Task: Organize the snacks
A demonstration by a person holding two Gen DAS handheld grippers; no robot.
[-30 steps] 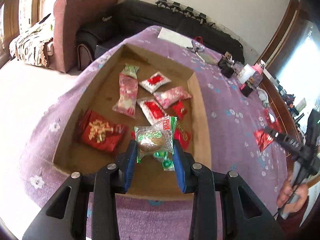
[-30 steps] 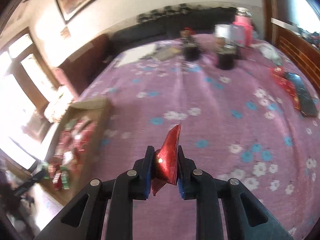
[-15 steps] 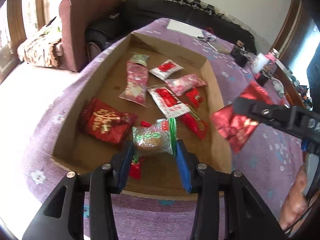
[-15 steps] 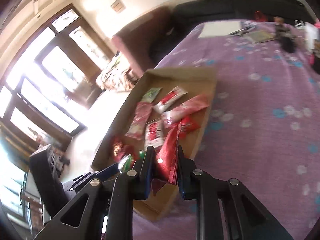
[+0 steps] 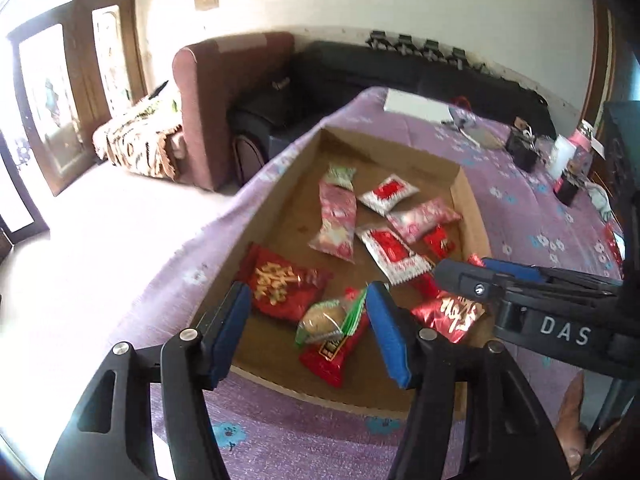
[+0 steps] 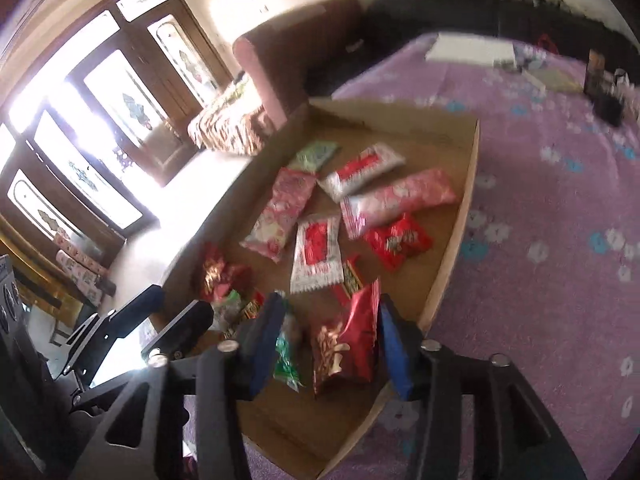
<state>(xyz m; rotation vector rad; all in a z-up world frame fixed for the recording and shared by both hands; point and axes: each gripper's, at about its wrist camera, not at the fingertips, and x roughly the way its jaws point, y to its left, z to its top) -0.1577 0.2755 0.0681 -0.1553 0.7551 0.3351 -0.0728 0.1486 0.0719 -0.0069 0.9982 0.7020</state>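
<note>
**snackbox_dan:** Biggest thing first: the worktop (image 5: 532, 216) with its purple flowered cloth, and on it the cardboard tray (image 5: 472, 216), which I'll use as the landmark. Inside the tray is a loose spread of snack packets (image 5: 336, 222), pink and white ones toward the far end, red ones nearer the cameras. Both sets of tongs hang over the tray's near end.

**umi_lurker:** What are the tongs doing though?

**snackbox_dan:** The left tongs (image 5: 310, 320) have their jaws apart and opening. The green-wrapped cake (image 5: 330, 316) sits between the pads, touching neither as far as I can see, resting on a red packet on the tray floor. The right tongs (image 6: 330, 340) are opening too, with the shiny red foil packet (image 6: 352, 340) standing on edge between the pads. It's blurry, so I can't swear the near pad is clear of it, but it looks let go.

**umi_lurker:** So what bites you here?

**snackbox_dan:** My guess: that foil packet is just inside the tray's near right wall. If it tips outward, or a pad drags it on the way out, it flops over the wall onto the cloth. Also the two tongs are close together over that near end, so pulling both back at once could knock them together or nudge the cake off its perch.
</note>
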